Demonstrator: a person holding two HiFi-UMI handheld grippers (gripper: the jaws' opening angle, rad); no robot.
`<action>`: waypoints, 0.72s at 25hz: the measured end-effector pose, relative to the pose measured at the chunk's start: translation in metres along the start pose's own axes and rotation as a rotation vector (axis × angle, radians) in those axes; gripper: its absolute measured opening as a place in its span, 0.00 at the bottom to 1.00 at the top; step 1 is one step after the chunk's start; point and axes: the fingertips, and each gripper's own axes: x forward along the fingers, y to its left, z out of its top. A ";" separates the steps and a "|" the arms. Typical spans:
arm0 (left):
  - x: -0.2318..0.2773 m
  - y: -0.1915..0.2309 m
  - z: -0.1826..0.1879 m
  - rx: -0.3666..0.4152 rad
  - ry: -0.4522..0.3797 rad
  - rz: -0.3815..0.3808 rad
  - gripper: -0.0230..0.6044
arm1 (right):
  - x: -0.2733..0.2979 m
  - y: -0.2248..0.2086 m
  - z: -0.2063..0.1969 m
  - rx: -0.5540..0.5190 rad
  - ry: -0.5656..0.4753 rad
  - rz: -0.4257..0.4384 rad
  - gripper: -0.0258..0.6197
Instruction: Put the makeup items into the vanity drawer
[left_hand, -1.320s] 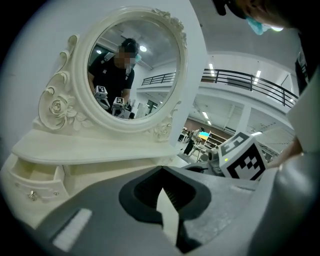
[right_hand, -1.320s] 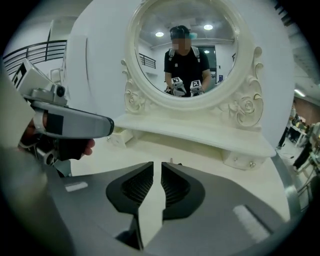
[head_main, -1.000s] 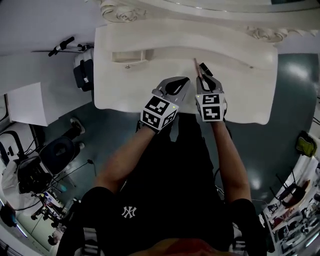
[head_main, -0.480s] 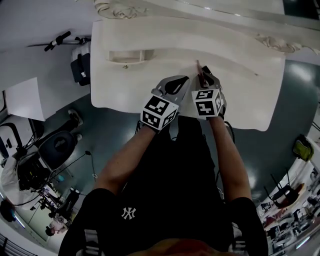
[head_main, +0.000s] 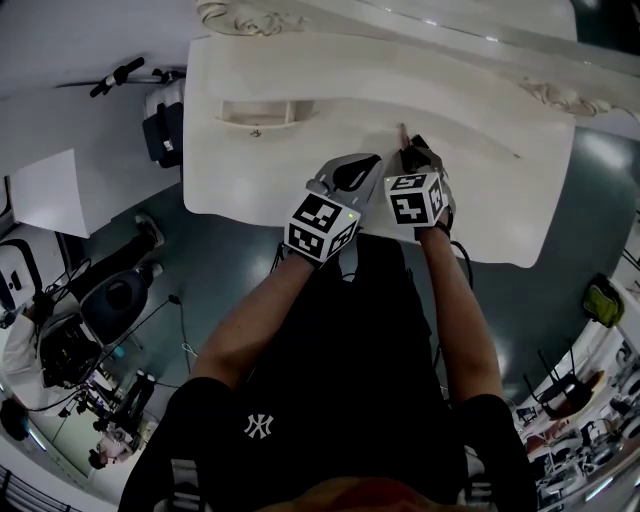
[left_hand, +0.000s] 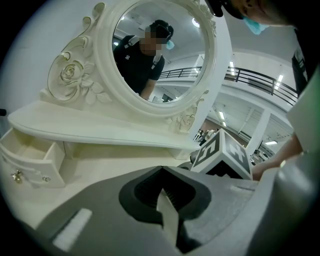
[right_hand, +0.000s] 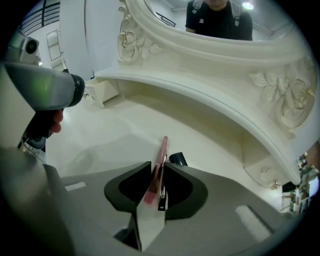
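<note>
Over the white vanity top, my right gripper tips steeply down, with a thin pink makeup pen pinched between its jaws. Those jaws have just been opening a little, and the pen still sits tight between them. A small dark cap-like piece shows just past the jaws. My left gripper hovers beside it, shut and empty. The small vanity drawer stands pulled out at the far left.
An ornate round mirror and a curved shelf rise behind the tabletop. A second small drawer at the right is closed. Chairs and gear stand on the floor to the left.
Both grippers have sunk a little toward the tabletop. The right one has tipped more steeply down, the pink pen still in it.
</note>
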 end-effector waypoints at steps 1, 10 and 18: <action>0.000 0.000 0.000 -0.001 -0.001 0.001 0.04 | 0.001 0.000 0.000 -0.011 0.015 -0.003 0.21; -0.007 0.003 0.000 -0.005 -0.017 0.000 0.04 | -0.006 0.005 0.006 -0.049 0.001 -0.030 0.16; -0.023 0.009 0.003 -0.006 -0.041 0.012 0.04 | -0.034 0.021 0.028 -0.098 -0.079 -0.013 0.16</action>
